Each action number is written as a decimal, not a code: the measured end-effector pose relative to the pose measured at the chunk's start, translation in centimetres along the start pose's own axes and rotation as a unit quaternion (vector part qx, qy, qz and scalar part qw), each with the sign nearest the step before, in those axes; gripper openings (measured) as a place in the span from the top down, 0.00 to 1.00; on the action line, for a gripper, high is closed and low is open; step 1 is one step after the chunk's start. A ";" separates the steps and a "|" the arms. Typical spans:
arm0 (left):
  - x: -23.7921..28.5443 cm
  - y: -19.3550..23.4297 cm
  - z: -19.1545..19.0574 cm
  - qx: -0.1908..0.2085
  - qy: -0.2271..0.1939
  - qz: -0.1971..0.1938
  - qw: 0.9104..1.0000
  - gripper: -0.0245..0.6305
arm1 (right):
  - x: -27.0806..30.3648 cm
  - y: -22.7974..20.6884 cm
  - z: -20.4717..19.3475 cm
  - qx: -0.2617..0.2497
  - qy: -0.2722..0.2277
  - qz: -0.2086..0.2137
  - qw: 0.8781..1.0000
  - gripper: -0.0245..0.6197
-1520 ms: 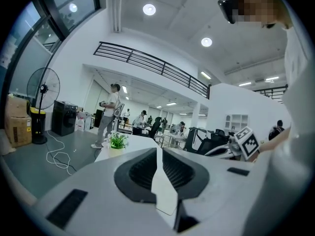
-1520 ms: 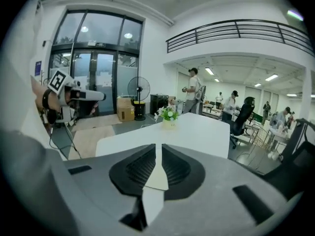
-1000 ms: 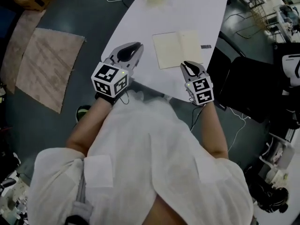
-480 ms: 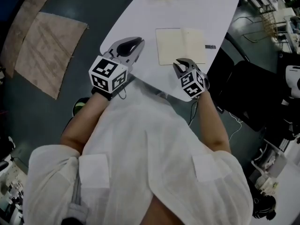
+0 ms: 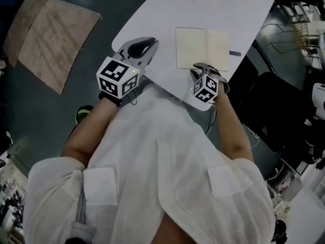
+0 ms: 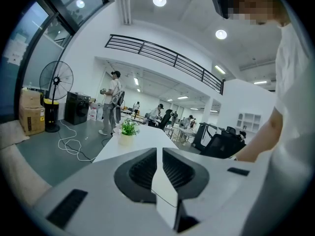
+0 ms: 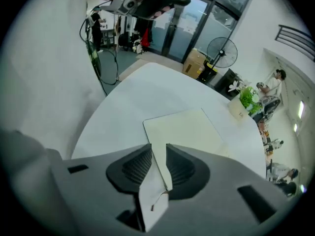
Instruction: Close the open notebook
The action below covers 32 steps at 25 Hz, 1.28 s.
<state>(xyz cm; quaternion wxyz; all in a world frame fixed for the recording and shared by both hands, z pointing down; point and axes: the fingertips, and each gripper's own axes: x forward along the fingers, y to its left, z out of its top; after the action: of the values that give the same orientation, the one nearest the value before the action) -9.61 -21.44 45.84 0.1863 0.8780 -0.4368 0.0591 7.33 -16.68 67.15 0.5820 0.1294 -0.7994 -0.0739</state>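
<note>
The open notebook (image 5: 202,47) lies flat on the white table (image 5: 152,19), its cream pages up. My right gripper (image 5: 200,67) points steeply down at the notebook's near edge. In the right gripper view the notebook (image 7: 182,127) fills the space just past the jaws of the right gripper (image 7: 158,149), and its near left edge runs into the gap. Those jaws are opening and the pads press on nothing. My left gripper (image 5: 151,43) hovers over bare table left of the notebook. Seen from the left gripper (image 6: 160,151) itself, its jaws stand a narrow slit apart with nothing between them.
A small potted plant (image 6: 128,128) stands at the table's far end. A short dark strip (image 5: 235,53) lies at the notebook's right edge. A black chair (image 5: 269,105) stands right of the table, and a rug (image 5: 56,39) lies on the floor to the left.
My right gripper has come down to the notebook's near edge, rolled at the wrist, and its jaws have widened. The left gripper has stayed about where it was.
</note>
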 end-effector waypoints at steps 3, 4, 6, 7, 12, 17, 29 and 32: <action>0.0 0.1 -0.2 -0.003 0.002 0.006 1.000 0.91 | 0.9 0.1 -0.6 -0.054 0.015 0.000 0.998 0.81; 0.0 0.1 -0.3 -0.004 0.003 0.008 1.000 0.91 | 1.2 0.1 -0.7 -0.071 0.020 -0.002 0.997 0.81; -0.1 0.2 -0.6 -0.006 0.005 0.012 1.000 0.91 | 1.8 0.2 -0.9 -0.097 0.026 -0.006 0.995 0.81; -0.1 0.2 -0.7 -0.008 0.007 0.013 1.000 0.91 | 2.0 0.3 -1.0 -0.109 0.029 -0.007 0.994 0.81; -0.1 0.1 -1.2 -0.013 0.012 0.015 1.000 0.91 | 3.1 1.1 -1.6 -0.170 0.048 -0.018 0.984 0.81; 0.0 -0.2 -1.6 -0.013 0.019 0.013 1.000 0.91 | 3.5 0.6 -1.9 -0.193 0.062 -0.068 0.977 0.81; 0.2 -1.2 -2.1 -0.005 0.030 -0.003 1.000 0.91 | 3.6 0.9 -2.3 -0.184 0.069 -0.102 0.975 0.90; 0.2 -1.4 -2.0 -0.004 0.030 -0.007 1.000 0.91 | 3.1 0.6 -1.8 -0.155 0.058 -0.108 0.980 0.90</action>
<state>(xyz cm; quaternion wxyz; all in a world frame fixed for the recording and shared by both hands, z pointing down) -8.26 -20.09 47.39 0.2033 0.8780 -0.4253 0.0829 8.10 -16.93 70.75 0.6290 0.1276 -0.7243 -0.2519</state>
